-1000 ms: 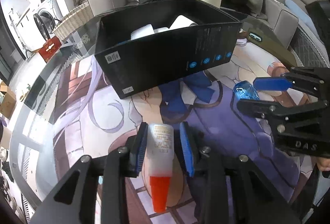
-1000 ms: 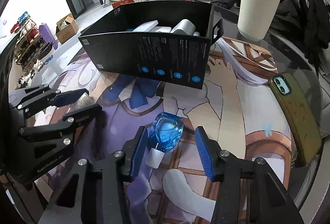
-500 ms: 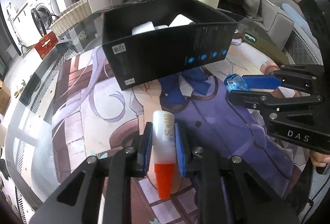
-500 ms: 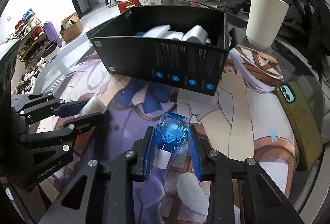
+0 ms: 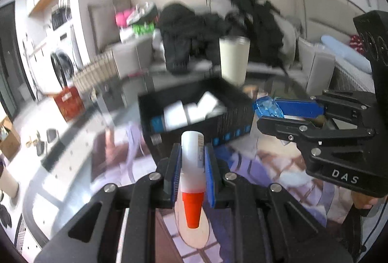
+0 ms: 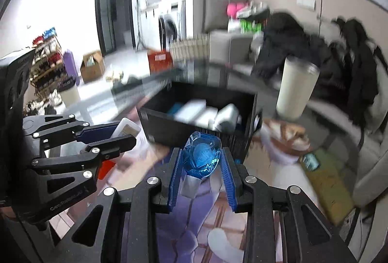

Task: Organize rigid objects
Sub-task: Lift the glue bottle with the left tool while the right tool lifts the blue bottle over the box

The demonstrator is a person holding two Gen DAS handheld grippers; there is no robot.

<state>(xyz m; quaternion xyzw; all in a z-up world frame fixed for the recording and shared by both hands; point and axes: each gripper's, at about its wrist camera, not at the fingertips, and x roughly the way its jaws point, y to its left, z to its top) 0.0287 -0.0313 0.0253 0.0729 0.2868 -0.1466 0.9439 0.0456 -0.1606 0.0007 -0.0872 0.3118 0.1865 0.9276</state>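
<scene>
Left wrist view first: my left tongs (image 5: 192, 171) are clamped on a white tube with an orange cap (image 5: 192, 168), the blue pads pressing its sides, the cap pointing back toward me and the flat end sticking out ahead past the fingertips. It hangs clear of the desk (image 5: 72, 166), above the printed mat (image 5: 264, 161) that covers the middle of the glass top. Just beyond the tube stands the black box (image 5: 232, 122), open on top, with several white items (image 5: 191, 110) lying inside; blur keeps me from telling what they are. A cream cup (image 5: 234, 59) stands behind the box toward the far edge of the desk. At the right of this view my right tongs (image 5: 271, 112) come in sideways with something blue at their tips.

From the right wrist, those tongs (image 6: 201, 163) are closed on a faceted blue bottle (image 6: 201, 156), its pale neck pointing back at me between the pads, both pads against its sides. It too is held in the air, in front of the box's near wall (image 6: 169, 127). My left tongs (image 6: 116, 134) show at the left edge with the tube's flat end poking out. A phone in an olive case (image 6: 325, 178) lies near the right edge of the desk, and the cup (image 6: 295, 91) stands past the box's right corner. A sofa heaped with dark clothes (image 6: 303, 57) fills the background.
</scene>
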